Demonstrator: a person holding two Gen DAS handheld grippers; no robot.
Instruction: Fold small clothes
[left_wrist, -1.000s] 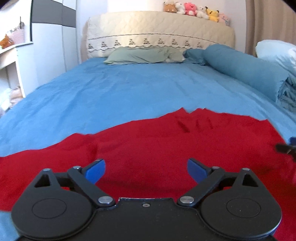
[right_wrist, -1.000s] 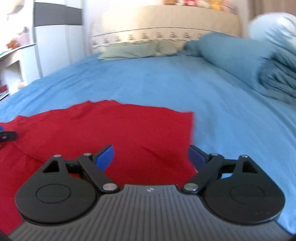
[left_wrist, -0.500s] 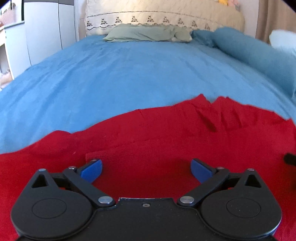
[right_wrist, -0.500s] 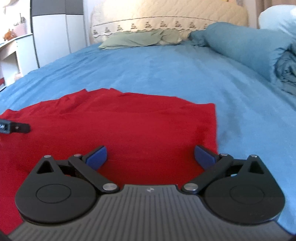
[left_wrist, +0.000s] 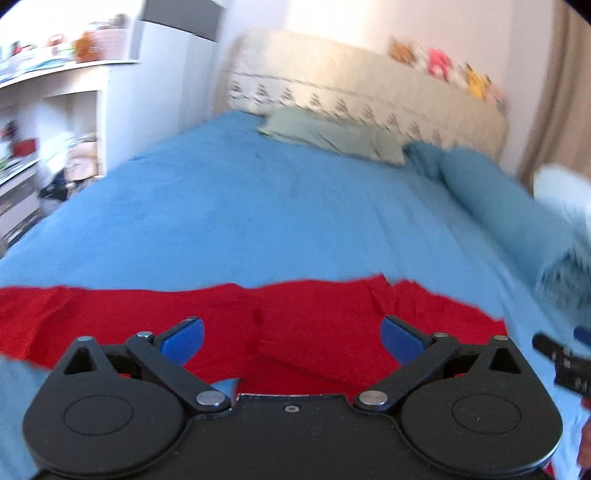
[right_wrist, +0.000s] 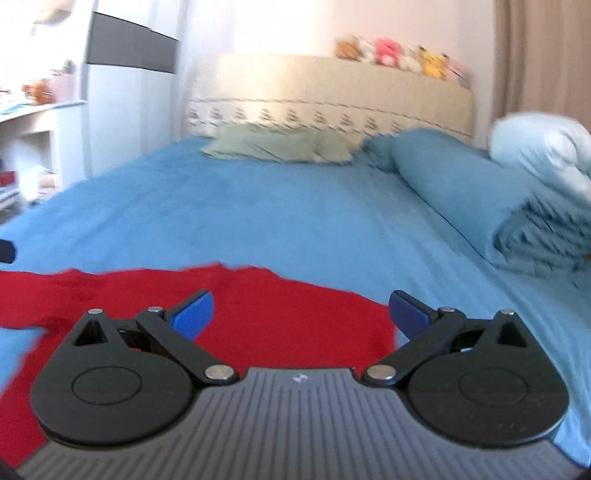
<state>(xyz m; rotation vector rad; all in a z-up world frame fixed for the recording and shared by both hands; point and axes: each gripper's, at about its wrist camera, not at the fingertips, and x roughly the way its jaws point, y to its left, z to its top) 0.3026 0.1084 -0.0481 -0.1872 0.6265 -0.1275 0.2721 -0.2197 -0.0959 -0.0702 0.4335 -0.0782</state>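
A red garment (left_wrist: 314, 317) lies spread on the blue bed sheet (left_wrist: 258, 206), with a folded flap near its middle. It also shows in the right wrist view (right_wrist: 288, 314). My left gripper (left_wrist: 291, 338) is open and empty, just above the garment's near part. My right gripper (right_wrist: 301, 312) is open and empty above the garment's right side, near its right edge. The tip of the right gripper (left_wrist: 561, 360) shows at the right of the left wrist view.
A rolled blue duvet (right_wrist: 461, 184) and a white pillow (right_wrist: 543, 147) lie along the bed's right side. Green pillows (right_wrist: 277, 146) and a cream headboard (right_wrist: 332, 103) with plush toys stand at the far end. White shelves (left_wrist: 55, 122) stand on the left.
Both grippers have pulled back and tilted up from the garment, so less red cloth and more room show. Both stay open. The views are motion-blurred.
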